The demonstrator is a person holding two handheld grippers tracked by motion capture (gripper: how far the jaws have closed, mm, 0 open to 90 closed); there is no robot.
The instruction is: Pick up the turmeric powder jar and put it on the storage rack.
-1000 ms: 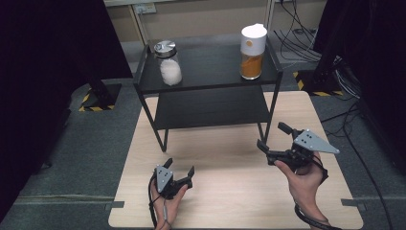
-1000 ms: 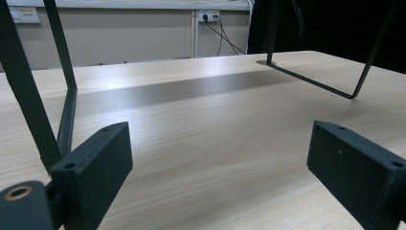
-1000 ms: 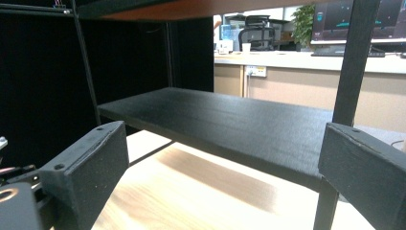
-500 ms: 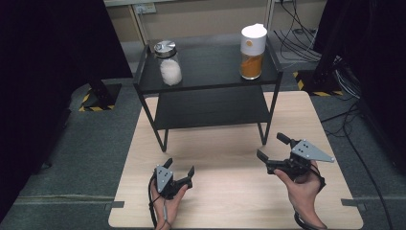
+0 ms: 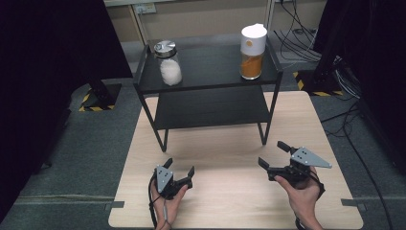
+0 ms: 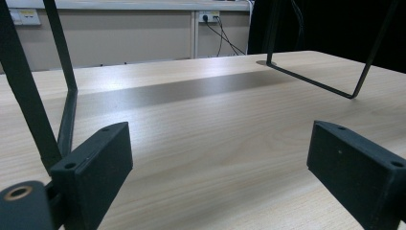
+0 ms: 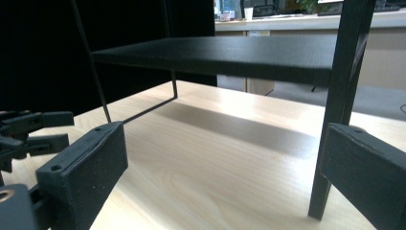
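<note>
Grippers idle in front of the rack [image 5: 209,79]: left gripper [image 5: 178,171] and right gripper [image 5: 274,155] both spread, empty. Salt jar [image 5: 167,63] and orange-filled jar [image 5: 252,51] on rack's top shelf (glass looks slick, breakable; grab mid-body). Left gripper view: jaws apart facing the rack legs. Right gripper view: jaws apart below the lower shelf.

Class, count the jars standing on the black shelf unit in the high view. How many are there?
2. A metal-lidded jar of white contents stands at the top shelf's left end; a white-lidded jar of orange contents stands at its right end. The lower shelf looks bare.
</note>
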